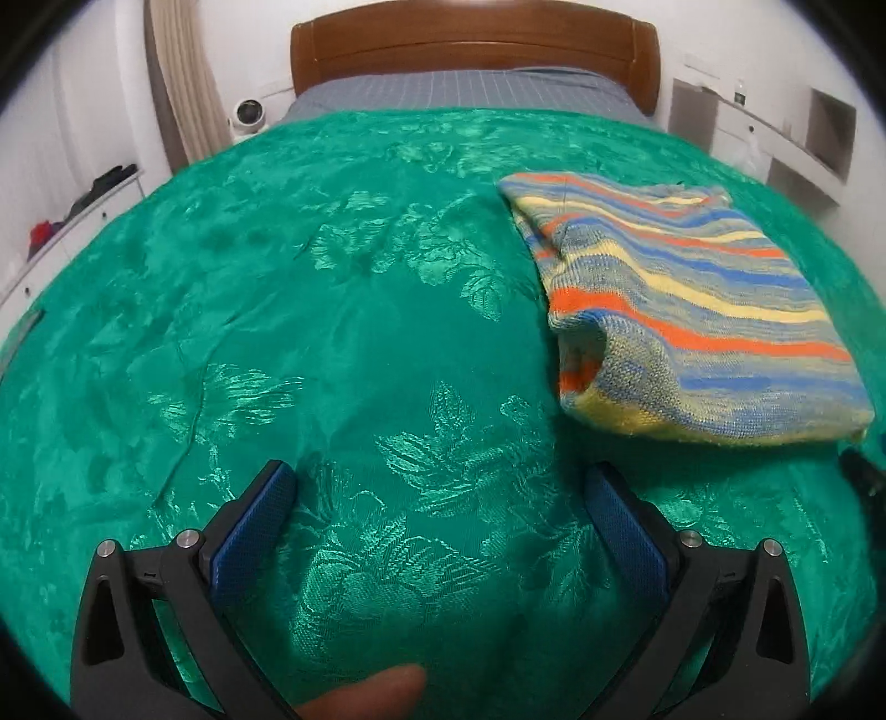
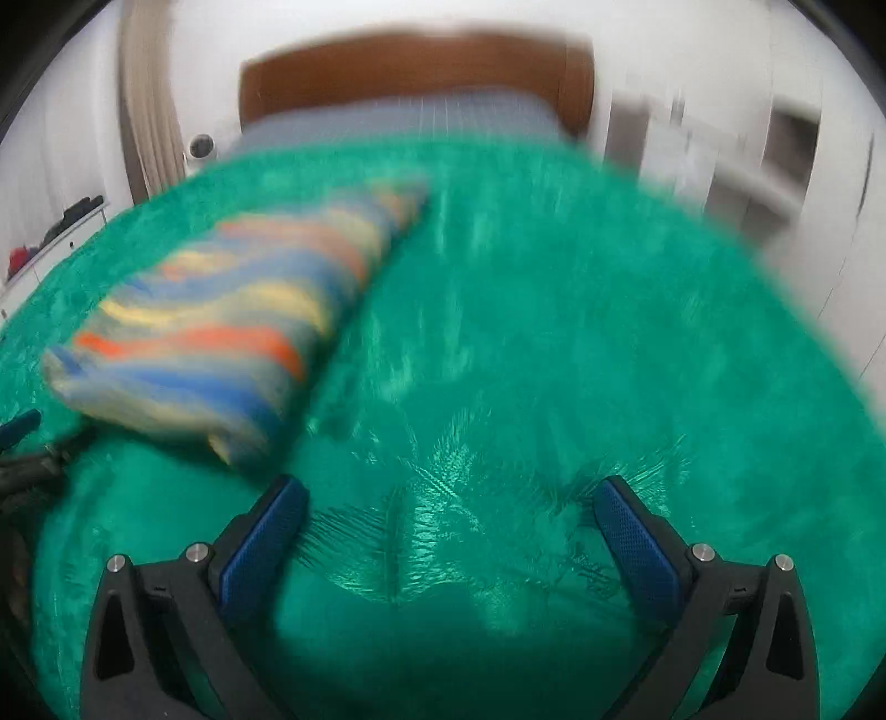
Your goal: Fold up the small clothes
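Observation:
A striped knit sweater (image 1: 692,310), in orange, blue, yellow and grey, lies folded into a rectangle on the green bedspread (image 1: 332,332). In the left wrist view it sits ahead and to the right of my left gripper (image 1: 440,493), which is open over bare cover, apart from the sweater. In the blurred right wrist view the sweater (image 2: 221,321) lies ahead to the left of my right gripper (image 2: 451,507), also open with nothing between its blue pads. The left gripper's tip (image 2: 22,426) shows at the left edge, beside the sweater's near corner.
A wooden headboard (image 1: 476,50) and grey striped sheet (image 1: 459,88) are at the far end of the bed. A white fan (image 1: 249,113) and curtain stand far left, white shelves (image 1: 775,138) far right. A fingertip (image 1: 365,695) shows at the bottom of the left wrist view.

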A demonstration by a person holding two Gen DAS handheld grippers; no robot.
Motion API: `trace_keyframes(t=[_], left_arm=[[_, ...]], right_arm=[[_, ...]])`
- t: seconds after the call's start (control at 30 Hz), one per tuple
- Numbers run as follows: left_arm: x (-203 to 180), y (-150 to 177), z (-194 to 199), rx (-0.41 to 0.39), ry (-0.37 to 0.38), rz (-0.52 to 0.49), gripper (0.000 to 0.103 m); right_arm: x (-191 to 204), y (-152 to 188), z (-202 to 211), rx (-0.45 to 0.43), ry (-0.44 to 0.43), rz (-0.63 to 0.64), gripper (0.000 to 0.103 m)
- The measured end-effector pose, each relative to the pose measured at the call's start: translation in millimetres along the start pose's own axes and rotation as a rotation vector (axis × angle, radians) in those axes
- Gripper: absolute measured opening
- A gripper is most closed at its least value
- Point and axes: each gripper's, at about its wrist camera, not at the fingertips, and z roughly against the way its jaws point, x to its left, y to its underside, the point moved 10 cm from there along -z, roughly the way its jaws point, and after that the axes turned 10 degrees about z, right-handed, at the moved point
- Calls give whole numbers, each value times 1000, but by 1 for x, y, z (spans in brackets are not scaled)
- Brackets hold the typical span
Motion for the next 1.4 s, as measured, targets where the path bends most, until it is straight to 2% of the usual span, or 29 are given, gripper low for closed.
trace_keyframes(t=[0.3, 0.5, 1.4], left_arm=[[1, 5, 11, -60, -61, 11, 103], [5, 3, 6, -45, -25, 37, 103], [4, 3, 4, -43, -21, 39, 103]], right_arm=[[-3, 3, -5, -26, -21, -23, 103], [-3, 3, -7, -27, -20, -23, 103], [-1, 2, -11, -18, 3, -6, 103]])
